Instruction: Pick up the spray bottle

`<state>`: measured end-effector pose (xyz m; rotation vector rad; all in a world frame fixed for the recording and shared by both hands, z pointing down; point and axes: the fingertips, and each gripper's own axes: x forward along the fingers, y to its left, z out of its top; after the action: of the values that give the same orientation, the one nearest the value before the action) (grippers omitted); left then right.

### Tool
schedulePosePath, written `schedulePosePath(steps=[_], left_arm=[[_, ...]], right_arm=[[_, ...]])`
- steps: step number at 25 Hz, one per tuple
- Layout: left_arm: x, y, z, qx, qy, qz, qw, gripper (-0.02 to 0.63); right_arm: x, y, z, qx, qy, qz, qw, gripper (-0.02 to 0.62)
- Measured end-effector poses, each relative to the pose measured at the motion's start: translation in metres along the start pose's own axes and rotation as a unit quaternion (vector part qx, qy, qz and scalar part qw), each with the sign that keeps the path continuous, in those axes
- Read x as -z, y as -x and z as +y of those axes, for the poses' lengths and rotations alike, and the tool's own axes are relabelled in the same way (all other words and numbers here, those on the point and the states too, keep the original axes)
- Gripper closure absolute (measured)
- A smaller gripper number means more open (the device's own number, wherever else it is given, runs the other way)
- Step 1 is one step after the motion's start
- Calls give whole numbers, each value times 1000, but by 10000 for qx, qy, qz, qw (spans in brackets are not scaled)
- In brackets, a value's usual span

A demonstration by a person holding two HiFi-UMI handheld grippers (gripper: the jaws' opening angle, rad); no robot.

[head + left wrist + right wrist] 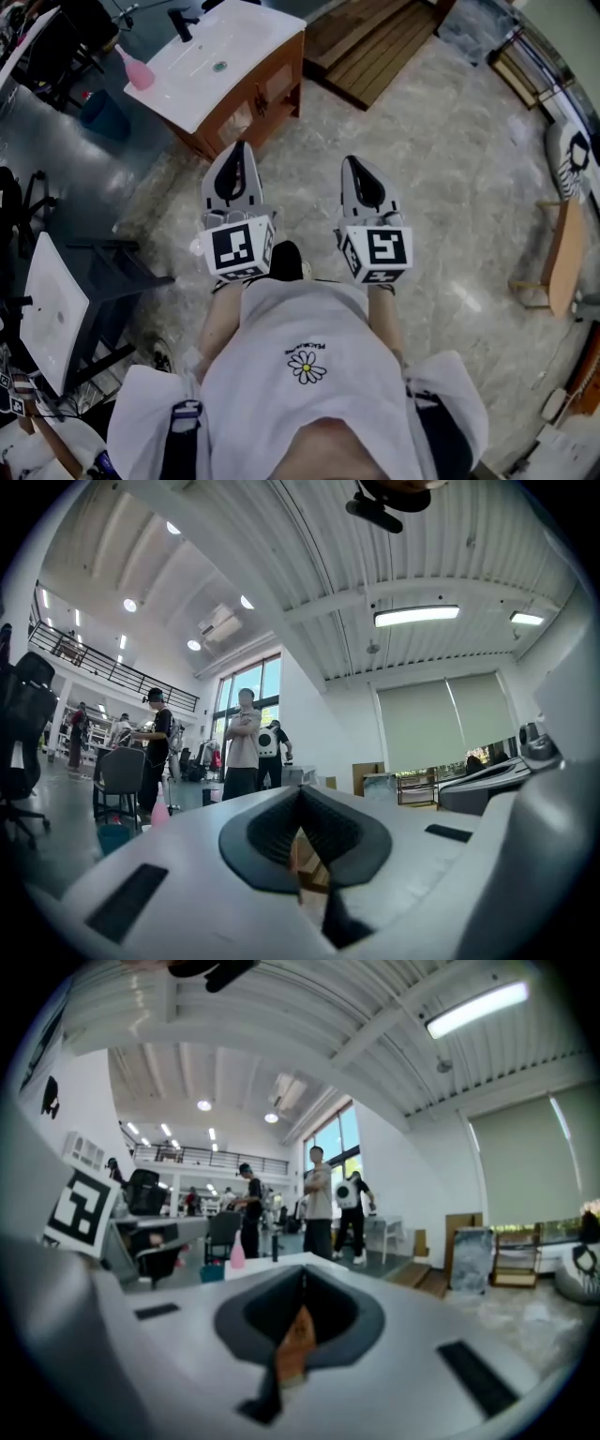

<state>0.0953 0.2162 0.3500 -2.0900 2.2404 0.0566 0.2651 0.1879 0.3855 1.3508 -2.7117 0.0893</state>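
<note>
A pink spray bottle (pixel 136 70) stands on the far left corner of a white sink top (pixel 253 42) on a wooden cabinet. The left gripper view shows the bottle (pixel 159 810) small at the left; in the right gripper view the bottle (pixel 237 1252) stands past the jaws. My left gripper (pixel 238 148) and right gripper (pixel 354 161) are held side by side over the floor, pointing towards the cabinet and well short of it. Both have their jaws shut with nothing between them, as the left gripper (pixel 300 791) and right gripper (pixel 302 1274) show in their own views.
A black tap (pixel 180 23) rises from the sink top. A blue bin (pixel 103 112) sits left of the cabinet, a wooden pallet (pixel 375 42) behind it. Another white basin (pixel 52 309) is at my left, a wooden stool (pixel 562 253) at the right. People (pixel 244 747) stand beyond.
</note>
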Motion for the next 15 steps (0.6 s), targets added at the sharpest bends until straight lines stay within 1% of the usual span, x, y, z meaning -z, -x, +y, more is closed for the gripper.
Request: schedulePosePath(steps=[4, 9, 11, 15], left_arm=[[0, -8, 2, -60, 15, -45, 10000, 586], [0, -31, 3, -63, 123, -131, 9998, 586], [-1, -41, -2, -3, 107, -192, 9998, 586], [-2, -70, -5, 156, 86, -333, 9993, 586]], right_arm=[[-1, -4, -2, -74, -6, -42, 10000, 566], [-2, -15, -8, -88, 292, -42, 9995, 566], [-5, -19, -17, -50, 366, -85, 9993, 566], [-11, -38, -35, 91, 333, -177, 9992, 566]])
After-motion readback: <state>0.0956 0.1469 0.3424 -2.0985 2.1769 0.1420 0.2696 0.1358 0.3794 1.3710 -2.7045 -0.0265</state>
